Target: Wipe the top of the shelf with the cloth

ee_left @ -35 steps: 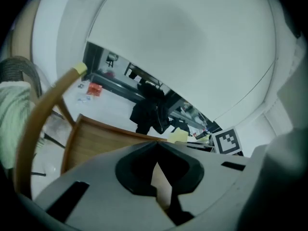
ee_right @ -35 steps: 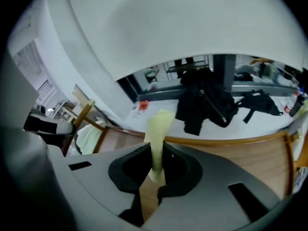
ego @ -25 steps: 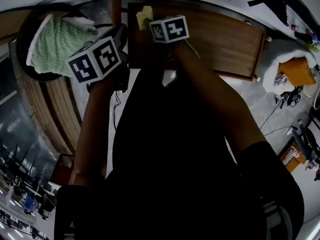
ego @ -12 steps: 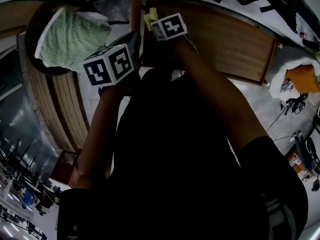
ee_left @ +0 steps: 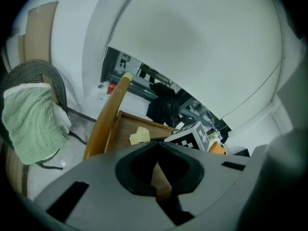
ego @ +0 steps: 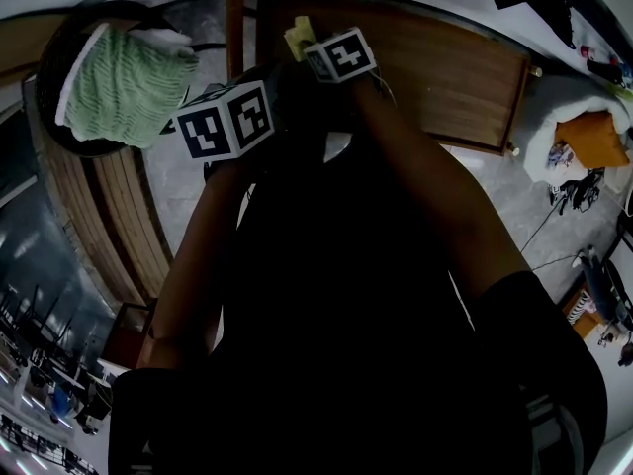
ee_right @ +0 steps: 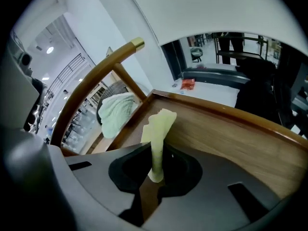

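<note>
Gripping 1 yellow cloth (ee_right: 161, 121), the right tool (ee_right: 155, 153) hangs over 1 shelf (ee_right: 231, 134); left tool (ee_left: 157, 143) closed, empty.

Pale yellow cloth (ee_right: 159, 124); brown shelf (ee_right: 221, 129).

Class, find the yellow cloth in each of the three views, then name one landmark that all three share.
Head view: yellow cloth at top centre, at the left end of the wooden shelf.
Left gripper view: lower centre, at the shelf's near end.
Right gripper view: centre, pinched upright in the right tongs.
Shared landmark: the green towel, left of the cloth in every view.
</note>
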`<state>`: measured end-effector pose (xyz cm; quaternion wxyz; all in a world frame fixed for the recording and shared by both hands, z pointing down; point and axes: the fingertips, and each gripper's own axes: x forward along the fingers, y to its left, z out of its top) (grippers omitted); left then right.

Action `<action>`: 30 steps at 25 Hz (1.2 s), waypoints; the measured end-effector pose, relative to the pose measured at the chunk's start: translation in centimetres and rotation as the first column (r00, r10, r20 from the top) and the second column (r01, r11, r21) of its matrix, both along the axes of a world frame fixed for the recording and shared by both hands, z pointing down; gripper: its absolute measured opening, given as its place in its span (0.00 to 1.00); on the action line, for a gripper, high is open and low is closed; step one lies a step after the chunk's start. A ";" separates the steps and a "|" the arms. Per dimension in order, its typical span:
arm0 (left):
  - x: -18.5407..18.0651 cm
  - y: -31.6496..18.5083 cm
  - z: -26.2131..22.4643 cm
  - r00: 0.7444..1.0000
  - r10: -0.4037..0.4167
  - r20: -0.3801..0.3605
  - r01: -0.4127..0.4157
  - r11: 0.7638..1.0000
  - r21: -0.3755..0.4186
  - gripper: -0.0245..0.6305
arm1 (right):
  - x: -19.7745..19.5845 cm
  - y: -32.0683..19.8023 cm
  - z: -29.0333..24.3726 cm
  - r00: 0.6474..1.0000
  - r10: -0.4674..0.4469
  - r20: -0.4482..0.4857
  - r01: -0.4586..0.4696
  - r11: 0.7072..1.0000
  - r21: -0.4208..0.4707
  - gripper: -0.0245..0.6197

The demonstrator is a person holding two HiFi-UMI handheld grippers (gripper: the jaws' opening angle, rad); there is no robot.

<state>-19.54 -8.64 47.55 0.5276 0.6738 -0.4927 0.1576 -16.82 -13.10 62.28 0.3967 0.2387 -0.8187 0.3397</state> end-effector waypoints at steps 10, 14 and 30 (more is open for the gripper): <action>6.3 -0.6 0.8 0.999 0.038 0.028 -0.039 0.999 0.008 0.05 | 9.9 -0.4 -0.1 0.998 0.067 -0.018 -0.067 0.998 -0.003 0.11; 9.3 -0.7 1.3 0.998 0.054 0.027 -0.054 0.999 -0.002 0.05 | 14.1 -0.5 0.0 0.994 0.099 -0.037 -0.100 0.995 0.001 0.11; 20.6 -2.2 3.2 0.992 0.123 -0.002 -0.123 0.992 0.008 0.05 | 25.9 -1.2 -0.3 0.983 0.181 -0.033 -0.181 0.983 0.013 0.11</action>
